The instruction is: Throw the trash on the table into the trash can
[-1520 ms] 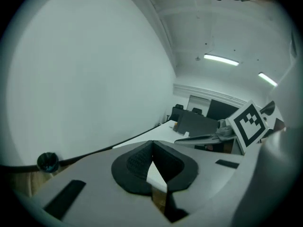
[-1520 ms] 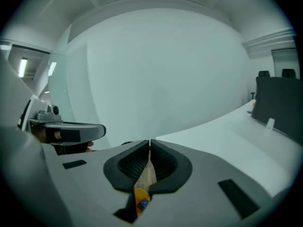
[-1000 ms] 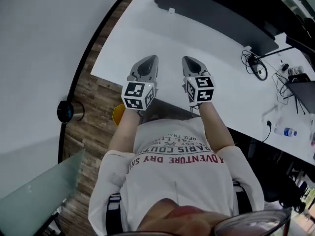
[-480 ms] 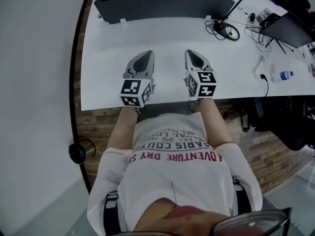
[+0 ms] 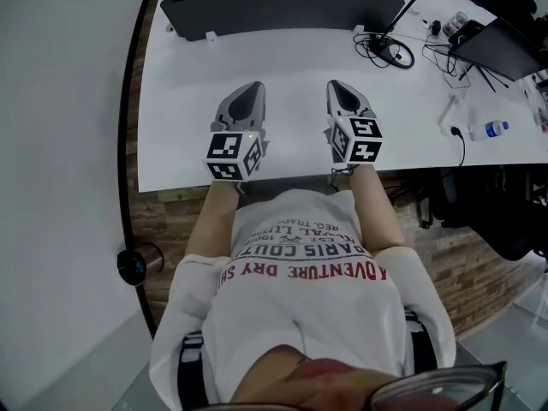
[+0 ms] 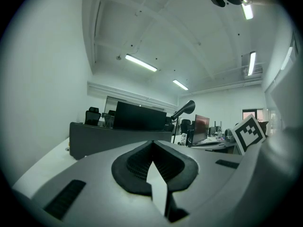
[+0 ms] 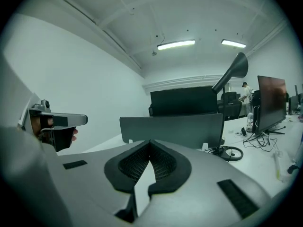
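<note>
My left gripper (image 5: pixel 253 87) and right gripper (image 5: pixel 336 85) hover side by side over the near edge of the white table (image 5: pixel 188 75). Both are shut with nothing between the jaws. In the left gripper view the left gripper (image 6: pixel 152 144) has its ribbed pads meeting at the tip. In the right gripper view the right gripper (image 7: pixel 150 144) looks the same. A clear plastic bottle (image 5: pixel 495 131) lies far right on the table, well away from both grippers. A small round dark can (image 5: pixel 134 265) stands on the wooden floor at the left, below the table's corner.
A long grey partition (image 5: pixel 282 7) runs along the table's far side. A coil of black cables (image 5: pixel 390 54) and a laptop (image 5: pixel 501 45) lie at the back right. A dark office chair (image 5: pixel 514 221) stands on the floor right of the table. A white wall (image 5: pixel 60 101) borders the left.
The head view has swung round, so the table now lies square ahead. Both grippers have moved out over its near edge, still side by side and shut.
</note>
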Demonstrator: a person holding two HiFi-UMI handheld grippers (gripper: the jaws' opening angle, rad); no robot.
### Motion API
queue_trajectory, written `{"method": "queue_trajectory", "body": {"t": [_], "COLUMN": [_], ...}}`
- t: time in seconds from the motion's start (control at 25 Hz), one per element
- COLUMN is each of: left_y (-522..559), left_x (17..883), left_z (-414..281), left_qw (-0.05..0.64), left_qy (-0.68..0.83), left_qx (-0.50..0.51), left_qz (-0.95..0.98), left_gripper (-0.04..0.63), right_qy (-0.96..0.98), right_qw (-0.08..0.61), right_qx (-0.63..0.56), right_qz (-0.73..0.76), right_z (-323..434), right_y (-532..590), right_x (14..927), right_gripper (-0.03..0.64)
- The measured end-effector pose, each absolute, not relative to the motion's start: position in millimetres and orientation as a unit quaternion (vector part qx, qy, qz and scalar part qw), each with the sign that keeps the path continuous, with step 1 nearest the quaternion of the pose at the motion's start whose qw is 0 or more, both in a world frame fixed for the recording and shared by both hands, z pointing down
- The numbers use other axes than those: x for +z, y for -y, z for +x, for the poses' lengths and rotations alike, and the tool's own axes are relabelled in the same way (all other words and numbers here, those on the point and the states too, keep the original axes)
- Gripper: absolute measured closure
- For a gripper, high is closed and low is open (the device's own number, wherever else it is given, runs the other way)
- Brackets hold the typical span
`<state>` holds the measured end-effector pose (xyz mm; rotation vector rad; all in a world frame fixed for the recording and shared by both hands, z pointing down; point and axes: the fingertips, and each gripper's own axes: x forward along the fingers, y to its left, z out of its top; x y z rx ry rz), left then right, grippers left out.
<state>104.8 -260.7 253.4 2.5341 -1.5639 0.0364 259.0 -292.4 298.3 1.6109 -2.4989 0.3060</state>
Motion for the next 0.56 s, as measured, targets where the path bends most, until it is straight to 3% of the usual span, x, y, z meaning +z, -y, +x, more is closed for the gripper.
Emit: {"method": "queue_trajectory", "body": {"t": [0.56], "left_y": [264.7], "left_x": [248.4], "left_z": [102.4], "left_qw": [0.077], "left_qy": [0.537], "left_qx": [0.013], "left_qz": [0.84], "left_gripper": [0.572], "right_qy": [0.848], "right_qw": [0.085], "right_qx": [0.097], "right_qz": [0.514], "right_z": [250.0], "right_y": [295.7], "right_x": [295.8], "right_gripper": [0.592]}}
